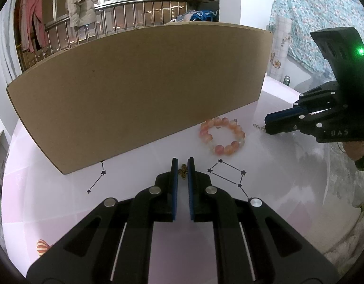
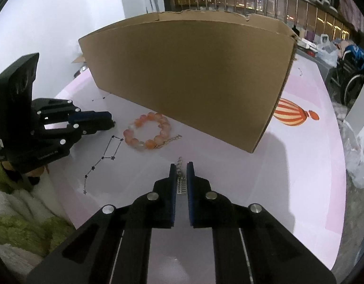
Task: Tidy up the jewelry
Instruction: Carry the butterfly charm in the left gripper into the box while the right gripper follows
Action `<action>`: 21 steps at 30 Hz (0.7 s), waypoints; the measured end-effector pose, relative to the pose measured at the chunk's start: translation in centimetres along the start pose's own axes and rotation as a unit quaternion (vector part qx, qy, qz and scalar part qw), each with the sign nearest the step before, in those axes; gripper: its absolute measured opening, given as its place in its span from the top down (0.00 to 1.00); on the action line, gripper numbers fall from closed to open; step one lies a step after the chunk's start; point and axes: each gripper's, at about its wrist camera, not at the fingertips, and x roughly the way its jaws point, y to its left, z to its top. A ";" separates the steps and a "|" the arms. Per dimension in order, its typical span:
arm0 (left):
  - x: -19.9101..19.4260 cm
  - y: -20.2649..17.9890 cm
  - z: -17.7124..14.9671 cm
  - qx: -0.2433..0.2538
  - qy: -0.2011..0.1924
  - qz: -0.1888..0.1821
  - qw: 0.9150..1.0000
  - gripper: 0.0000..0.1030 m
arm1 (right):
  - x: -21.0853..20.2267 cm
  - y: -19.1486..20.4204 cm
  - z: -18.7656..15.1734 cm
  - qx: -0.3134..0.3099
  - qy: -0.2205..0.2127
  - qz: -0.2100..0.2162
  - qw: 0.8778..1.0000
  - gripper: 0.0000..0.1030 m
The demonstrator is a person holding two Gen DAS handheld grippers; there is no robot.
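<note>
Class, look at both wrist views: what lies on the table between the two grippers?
The pink bead bracelet lies between the left gripper and the right gripper, with a thin gold chain beside it. The right wrist view shows this best.

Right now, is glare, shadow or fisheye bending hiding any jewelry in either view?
Left wrist view: the cardboard box bows from distortion; beaded bracelet sharp, evenly lit. Right wrist view: box shadow falls right of the silver chain, which stays readable between the right tongs; no glare.

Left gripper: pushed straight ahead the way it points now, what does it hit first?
Probably the small gold butterfly charm already between the left gripper fingertips, then the cardboard box wall; depth is unclear.
</note>
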 end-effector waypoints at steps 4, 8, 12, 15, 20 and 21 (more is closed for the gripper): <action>-0.1 -0.1 -0.1 -0.001 0.001 0.000 1.000 0.94 | -0.2 0.1 -0.2 0.011 -0.005 0.008 1.000 0.92; -0.3 0.0 -0.1 -0.004 0.001 -0.001 1.000 0.94 | -0.7 0.2 0.0 0.012 -0.013 0.011 1.000 0.92; -0.5 0.1 0.0 -0.007 -0.003 -0.002 1.000 0.94 | -1.2 0.2 0.4 0.015 -0.023 0.012 1.000 0.92; -0.7 0.2 0.1 -0.010 -0.007 -0.002 1.000 0.94 | -1.6 0.1 0.7 0.017 -0.029 0.011 0.999 0.92; -1.6 0.5 0.4 -0.009 -0.019 -0.001 1.000 0.94 | -2.8 0.2 1.0 0.017 -0.049 0.010 0.999 0.92; -1.9 0.5 0.5 -0.008 -0.022 0.002 1.000 0.94 | -3.1 0.2 1.1 0.016 -0.054 0.009 0.998 0.92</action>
